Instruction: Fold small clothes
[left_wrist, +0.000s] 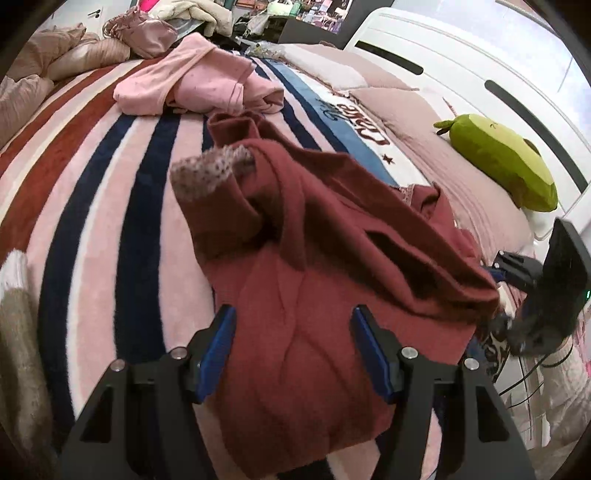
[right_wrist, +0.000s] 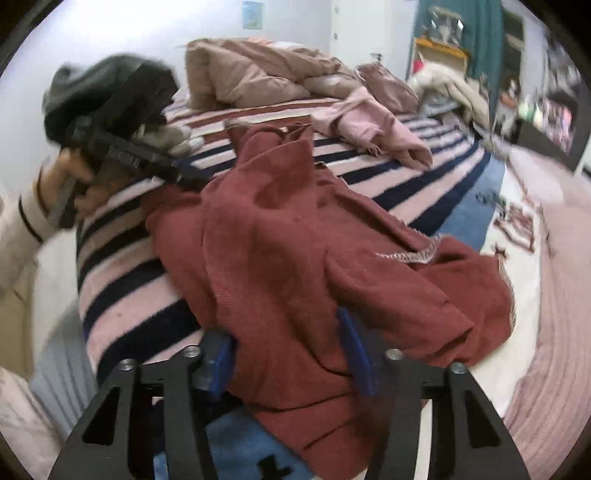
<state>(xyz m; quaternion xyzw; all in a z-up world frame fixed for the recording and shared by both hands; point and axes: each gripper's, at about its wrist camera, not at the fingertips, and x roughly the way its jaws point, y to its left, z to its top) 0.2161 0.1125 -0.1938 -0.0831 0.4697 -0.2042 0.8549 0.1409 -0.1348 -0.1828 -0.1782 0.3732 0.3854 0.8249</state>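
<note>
Dark red garment (left_wrist: 306, 280), crumpled on the striped blanket (left_wrist: 92, 206) of the bed, a pink garment (left_wrist: 199, 81) beyond it. Left hand-held gripper (left_wrist: 293, 354): jaws spread above the cloth, gripping nothing. Right hand-held gripper (right_wrist: 288, 365): jaws part-spread with red fabric bunched between them; whether they pinch it cannot be told.

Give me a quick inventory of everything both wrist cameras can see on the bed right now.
Dark red knit garment: one, rumpled, bed centre, under both grippers.
Pink soft garment: one, crumpled, beyond the red one.
Striped plush blanket: one, pink, navy, red and white, covering the bed.
Green plush toy: one, by the white headboard.
Dusty-pink quilt: one, bunched at the far edge.
Left gripper: blue pads, open over the red garment.
Right gripper: blue pads straddling a red fold; grip unclear.
Hand: one, cream sleeve, holding the left gripper.
</note>
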